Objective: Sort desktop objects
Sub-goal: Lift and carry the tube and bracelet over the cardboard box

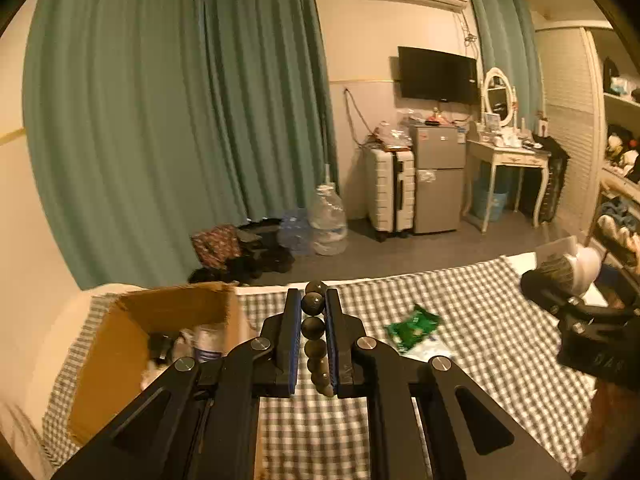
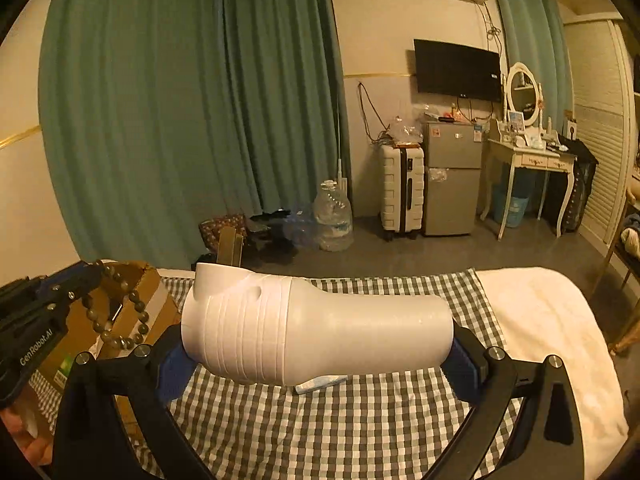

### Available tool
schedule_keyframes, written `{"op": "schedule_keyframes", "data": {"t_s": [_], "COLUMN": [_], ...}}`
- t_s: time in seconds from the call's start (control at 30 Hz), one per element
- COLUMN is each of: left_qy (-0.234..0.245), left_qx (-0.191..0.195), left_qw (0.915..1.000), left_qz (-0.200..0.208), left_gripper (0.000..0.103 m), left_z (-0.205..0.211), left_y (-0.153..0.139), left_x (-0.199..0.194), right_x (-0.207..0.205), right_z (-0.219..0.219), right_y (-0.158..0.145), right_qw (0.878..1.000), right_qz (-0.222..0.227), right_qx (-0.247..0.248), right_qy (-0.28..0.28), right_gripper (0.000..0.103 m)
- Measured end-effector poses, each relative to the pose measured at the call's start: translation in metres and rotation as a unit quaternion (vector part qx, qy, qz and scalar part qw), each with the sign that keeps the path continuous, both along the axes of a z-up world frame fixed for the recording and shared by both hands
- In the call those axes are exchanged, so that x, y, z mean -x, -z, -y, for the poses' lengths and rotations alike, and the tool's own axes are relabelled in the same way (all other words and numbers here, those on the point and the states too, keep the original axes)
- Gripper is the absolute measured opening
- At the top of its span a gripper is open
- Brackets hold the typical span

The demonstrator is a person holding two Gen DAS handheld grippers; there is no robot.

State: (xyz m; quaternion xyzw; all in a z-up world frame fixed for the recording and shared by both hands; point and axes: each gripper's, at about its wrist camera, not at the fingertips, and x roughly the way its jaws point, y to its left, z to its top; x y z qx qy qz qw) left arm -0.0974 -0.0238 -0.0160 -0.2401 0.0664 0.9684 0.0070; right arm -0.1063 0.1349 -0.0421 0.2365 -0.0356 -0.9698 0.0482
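Observation:
My left gripper (image 1: 313, 300) is shut on a dark bead bracelet (image 1: 314, 326), held above the checked cloth (image 1: 460, 320) just right of an open cardboard box (image 1: 120, 340). In the right wrist view the bracelet (image 2: 116, 312) hangs from the left gripper (image 2: 86, 276) over the box (image 2: 156, 300). My right gripper (image 2: 316, 344) is shut on a white hair dryer (image 2: 316, 328), held sideways above the cloth (image 2: 360, 420). The dryer also shows in the left wrist view (image 1: 576, 268) at the right.
A green packet (image 1: 414, 326) and a pale packet (image 1: 430, 350) lie on the cloth. The box holds several items (image 1: 200, 344). A small pale-blue item (image 2: 320, 384) lies under the dryer. A white blanket (image 2: 540, 320) covers the right side.

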Motion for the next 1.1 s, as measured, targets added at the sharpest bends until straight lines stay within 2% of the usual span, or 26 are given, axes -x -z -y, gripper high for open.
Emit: {"op": "schedule_keyframes", "data": {"t_s": [0.3, 0.43, 0.6, 0.8, 1.1], "left_qy": [-0.030, -0.071, -0.107, -0.118, -0.117], "left_qx": [-0.012, -0.001, -0.014, 0.002, -0.019], "left_qw": [0.9994, 0.9973, 0.9942, 0.9930, 0.9929], "left_qz": [-0.008, -0.015, -0.004, -0.009, 0.013], "left_gripper": [0.011, 0.011, 0.011, 0.011, 0.011], "left_z": [0.042, 0.070, 0.108, 0.132, 0.170], "left_y": [-0.009, -0.014, -0.011, -0.013, -0.013], "left_x": [-0.002, 0.001, 0.005, 0.003, 0.004], "right_x": [0.006, 0.008, 0.007, 0.009, 0.014], "right_z": [0.028, 0.051, 0.089, 0.133, 0.187], "right_y": [-0.015, -0.018, -0.022, -0.031, -0.031], "right_qw": [0.999, 0.999, 0.998, 0.995, 0.990], "right_qz": [-0.026, -0.021, -0.026, -0.033, -0.031], "right_qx": [0.022, 0.023, 0.023, 0.014, -0.004], "right_qy": [-0.011, -0.034, -0.060, -0.093, -0.140], "right_gripper": [0.101, 0.101, 0.101, 0.101, 0.101]}}
